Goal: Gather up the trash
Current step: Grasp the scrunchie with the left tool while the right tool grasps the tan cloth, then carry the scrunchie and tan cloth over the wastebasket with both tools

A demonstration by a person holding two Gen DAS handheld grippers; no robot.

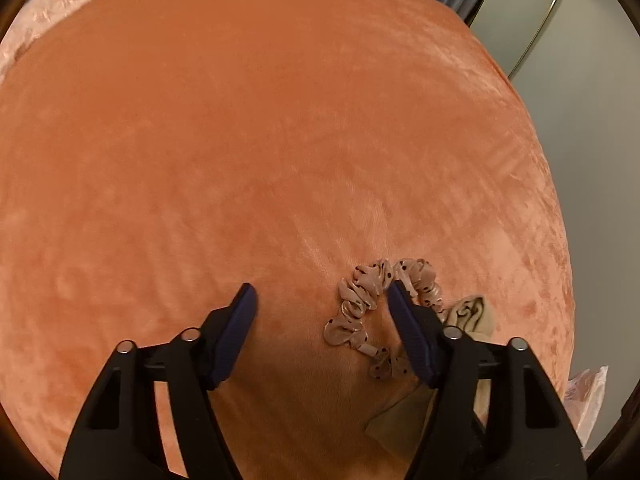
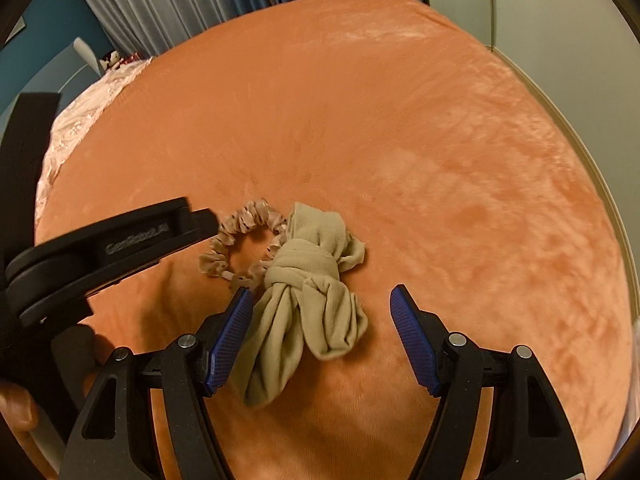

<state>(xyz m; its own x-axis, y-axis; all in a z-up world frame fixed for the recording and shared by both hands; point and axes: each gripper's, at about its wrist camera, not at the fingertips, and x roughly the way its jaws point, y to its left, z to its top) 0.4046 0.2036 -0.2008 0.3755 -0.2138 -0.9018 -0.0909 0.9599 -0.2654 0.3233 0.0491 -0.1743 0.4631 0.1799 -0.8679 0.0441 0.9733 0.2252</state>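
A pink dotted scrunchie point(image 1: 372, 304) lies on the orange velvet bed cover point(image 1: 280, 140). My left gripper point(image 1: 322, 296) is open just above the cover, and its right finger point(image 1: 408, 328) rests over the scrunchie's ring. A knotted beige cloth point(image 2: 308, 292) lies beside the scrunchie point(image 2: 236, 240), touching it. My right gripper point(image 2: 322, 298) is open with the cloth's lower half between its fingers. The left gripper's body point(image 2: 100, 256) shows at the left of the right wrist view. The cloth point(image 1: 468, 312) is mostly hidden behind the left gripper's right finger.
A pale pink patterned sheet point(image 2: 80, 120) lies at the bed's far left. Grey curtains point(image 2: 168, 4) hang behind the bed. A pale wall point(image 1: 580, 100) and a clear plastic bag point(image 1: 588, 392) are off the bed's right edge.
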